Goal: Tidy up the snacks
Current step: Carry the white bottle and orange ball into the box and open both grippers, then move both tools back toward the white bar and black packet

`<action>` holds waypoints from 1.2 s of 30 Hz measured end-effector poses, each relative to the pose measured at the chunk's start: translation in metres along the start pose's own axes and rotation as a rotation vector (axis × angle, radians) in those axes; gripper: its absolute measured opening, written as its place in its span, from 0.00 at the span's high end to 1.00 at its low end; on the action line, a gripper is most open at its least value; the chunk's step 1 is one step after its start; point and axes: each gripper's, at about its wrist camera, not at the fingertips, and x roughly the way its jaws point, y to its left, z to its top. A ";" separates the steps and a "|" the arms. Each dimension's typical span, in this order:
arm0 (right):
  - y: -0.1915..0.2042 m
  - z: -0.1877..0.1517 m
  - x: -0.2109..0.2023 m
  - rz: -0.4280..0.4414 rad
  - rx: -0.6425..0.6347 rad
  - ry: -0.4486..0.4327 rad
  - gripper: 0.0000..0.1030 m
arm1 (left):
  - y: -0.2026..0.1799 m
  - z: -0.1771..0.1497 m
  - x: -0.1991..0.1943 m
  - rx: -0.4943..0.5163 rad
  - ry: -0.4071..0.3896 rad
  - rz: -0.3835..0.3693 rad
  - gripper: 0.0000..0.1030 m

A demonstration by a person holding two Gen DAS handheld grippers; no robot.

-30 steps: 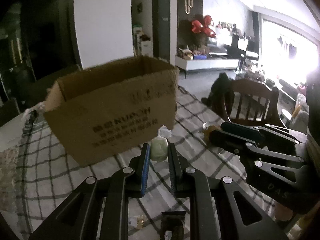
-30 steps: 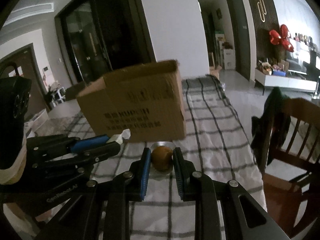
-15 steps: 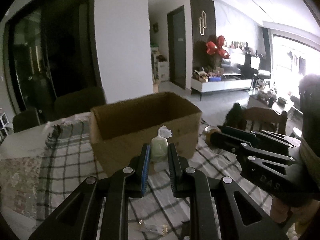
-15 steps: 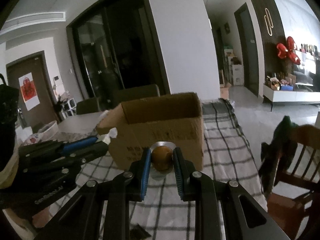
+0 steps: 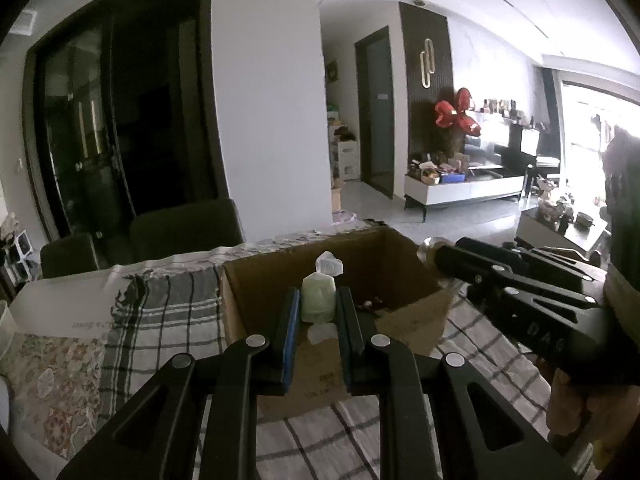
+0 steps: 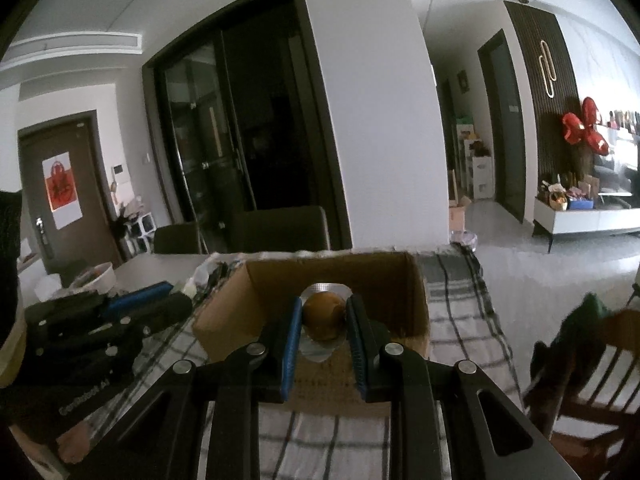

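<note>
Presently the left gripper (image 5: 318,312) is clamping a pale green wrapped snack (image 5: 318,300). The right gripper (image 6: 324,320) is pinching a brown round snack (image 6: 323,317), both hanging over the cardboard box (image 5: 404,280). Box contents are sitting too dark to identify.

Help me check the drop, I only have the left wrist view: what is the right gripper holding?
Observer: The right gripper is shut on a round brown snack in a shiny wrapper.
Operator: Where does it point?
Observer: At the open box; the snack shows against its inside.
Operator: Anything right of the table?
Observer: A wooden chair with dark cloth draped on it.
</note>
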 end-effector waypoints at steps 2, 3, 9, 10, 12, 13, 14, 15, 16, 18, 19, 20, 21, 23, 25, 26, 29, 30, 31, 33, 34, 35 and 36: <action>-0.003 0.004 0.009 -0.003 -0.006 0.003 0.77 | 0.004 0.003 0.009 -0.012 0.007 0.004 0.82; -0.004 0.005 0.014 -0.005 -0.009 0.007 0.77 | 0.006 0.005 0.015 -0.018 0.012 0.003 0.82; -0.010 0.010 0.041 -0.012 -0.014 0.036 0.76 | 0.014 0.009 0.047 -0.044 0.056 -0.003 0.82; -0.011 0.010 0.043 -0.013 -0.015 0.039 0.76 | 0.015 0.009 0.053 -0.046 0.065 -0.003 0.82; -0.014 0.010 0.051 -0.022 -0.015 0.049 0.76 | 0.016 0.008 0.061 -0.044 0.073 0.006 0.81; -0.014 0.009 0.053 -0.025 -0.015 0.053 0.76 | 0.017 0.008 0.065 -0.043 0.078 0.011 0.79; -0.017 0.009 0.058 -0.031 -0.016 0.064 0.76 | 0.016 0.007 0.068 -0.041 0.084 0.015 0.74; -0.018 0.008 0.061 -0.031 -0.015 0.074 0.76 | 0.017 0.007 0.070 -0.041 0.090 0.020 0.60; -0.018 0.008 0.064 -0.034 -0.013 0.087 0.73 | 0.018 0.007 0.071 -0.047 0.090 0.024 0.54; -0.021 0.006 0.065 -0.052 -0.002 0.094 0.62 | 0.019 0.005 0.069 -0.048 0.085 0.023 0.54; -0.020 0.005 0.063 -0.058 -0.002 0.090 0.62 | 0.017 0.004 0.065 -0.040 0.079 0.026 0.54; -0.018 0.005 0.061 -0.060 -0.007 0.085 0.62 | 0.015 0.002 0.061 -0.032 0.070 0.030 0.54; -0.016 0.003 0.056 -0.065 -0.020 0.070 0.62 | 0.015 0.001 0.058 -0.027 0.065 0.032 0.54; -0.012 0.001 0.047 -0.066 -0.030 0.053 0.62 | 0.014 0.000 0.050 -0.028 0.055 0.032 0.54; -0.009 0.002 0.039 -0.063 -0.030 0.050 0.62 | 0.012 -0.002 0.039 -0.027 0.041 0.031 0.54; -0.008 0.002 0.035 -0.062 -0.030 0.047 0.62 | 0.012 -0.002 0.035 -0.026 0.036 0.031 0.54; -0.001 0.000 0.018 -0.055 -0.027 0.039 0.62 | 0.007 -0.005 0.015 -0.012 0.014 0.026 0.54; 0.001 0.000 0.013 -0.053 -0.025 0.037 0.62 | 0.006 -0.006 0.008 -0.009 0.008 0.022 0.54; 0.002 -0.001 0.010 -0.052 -0.023 0.036 0.62 | 0.005 -0.007 0.004 -0.008 0.006 0.020 0.54; 0.007 -0.004 -0.003 -0.051 -0.020 0.033 0.62 | 0.003 -0.012 -0.010 -0.008 -0.002 0.014 0.54; 0.009 -0.005 -0.008 -0.050 -0.022 0.034 0.62 | 0.002 -0.013 -0.016 -0.004 -0.004 0.012 0.54; 0.011 -0.006 -0.011 -0.050 -0.024 0.034 0.62 | 0.000 -0.015 -0.022 -0.001 -0.008 0.012 0.54; 0.015 -0.009 -0.018 -0.049 -0.027 0.033 0.62 | 0.000 -0.017 -0.027 0.001 -0.011 0.012 0.54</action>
